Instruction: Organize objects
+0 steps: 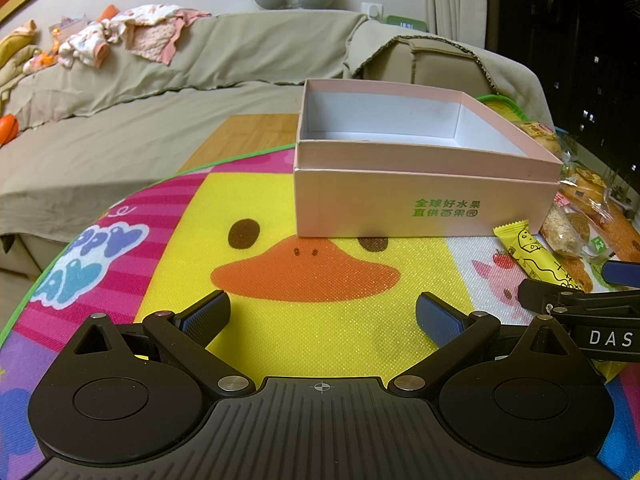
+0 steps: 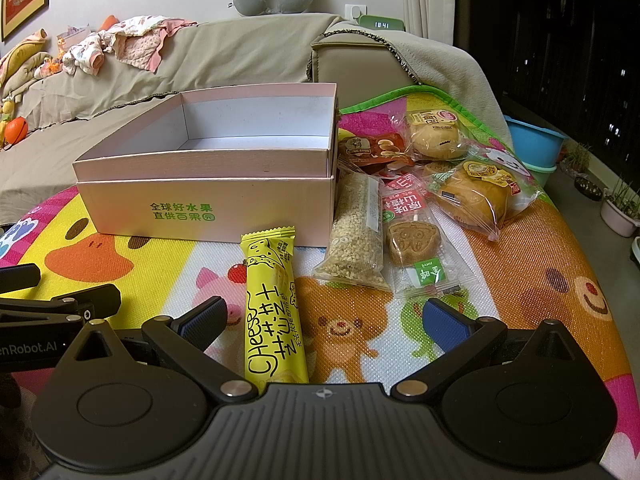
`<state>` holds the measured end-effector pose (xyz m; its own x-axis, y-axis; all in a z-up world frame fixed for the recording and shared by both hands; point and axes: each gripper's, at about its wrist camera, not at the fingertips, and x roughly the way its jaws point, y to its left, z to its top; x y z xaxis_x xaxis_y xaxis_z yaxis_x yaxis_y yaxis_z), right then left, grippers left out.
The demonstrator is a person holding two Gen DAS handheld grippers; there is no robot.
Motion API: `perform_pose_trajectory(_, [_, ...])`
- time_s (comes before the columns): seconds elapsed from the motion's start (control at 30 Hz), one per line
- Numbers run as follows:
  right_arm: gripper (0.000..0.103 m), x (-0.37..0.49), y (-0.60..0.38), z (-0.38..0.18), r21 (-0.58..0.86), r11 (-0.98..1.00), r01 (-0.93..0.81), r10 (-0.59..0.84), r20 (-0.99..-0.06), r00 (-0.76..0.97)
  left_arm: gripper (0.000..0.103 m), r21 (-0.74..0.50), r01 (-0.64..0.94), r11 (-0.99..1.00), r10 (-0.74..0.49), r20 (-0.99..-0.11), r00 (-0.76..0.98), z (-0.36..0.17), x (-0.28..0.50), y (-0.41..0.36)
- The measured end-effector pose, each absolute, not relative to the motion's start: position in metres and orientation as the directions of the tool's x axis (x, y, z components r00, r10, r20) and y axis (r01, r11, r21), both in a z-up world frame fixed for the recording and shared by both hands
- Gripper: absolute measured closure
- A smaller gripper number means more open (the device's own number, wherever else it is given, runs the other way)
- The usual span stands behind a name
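Note:
An open pink box (image 1: 420,204) with green print sits on the cartoon mat, its white inside empty; it also shows in the right wrist view (image 2: 208,204). My left gripper (image 1: 322,316) is open and empty, a little short of the box. My right gripper (image 2: 326,322) is open, with a yellow cheese snack bar (image 2: 274,312) lying on the mat between its fingers, nearer the left one. Right of the box lie a clear bag of grain bar (image 2: 356,232), a wrapped brown mooncake (image 2: 416,242), two wrapped buns (image 2: 474,196) (image 2: 436,136) and a red snack packet (image 2: 376,148).
The colourful mat (image 1: 280,216) covers a wooden table (image 1: 244,136). A sofa with a beige cover (image 1: 160,92) and baby clothes stands behind. A blue tub (image 2: 532,144) and plant pots (image 2: 620,212) are on the floor at the right. The other gripper's body (image 1: 592,312) shows at the right edge.

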<state>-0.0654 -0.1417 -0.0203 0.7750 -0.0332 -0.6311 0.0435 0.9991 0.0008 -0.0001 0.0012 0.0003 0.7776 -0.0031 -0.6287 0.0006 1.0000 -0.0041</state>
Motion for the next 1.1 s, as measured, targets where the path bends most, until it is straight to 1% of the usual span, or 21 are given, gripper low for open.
perform_pose_trajectory(1.1, [0.000,-0.0630,-0.1434,-0.0214,0.008,0.999,0.043,-0.028,-0.633,0.774,0.000,-0.002,0.001,1.000,-0.002,-0.629,0.777,0.0013,0.0009,0.0019])
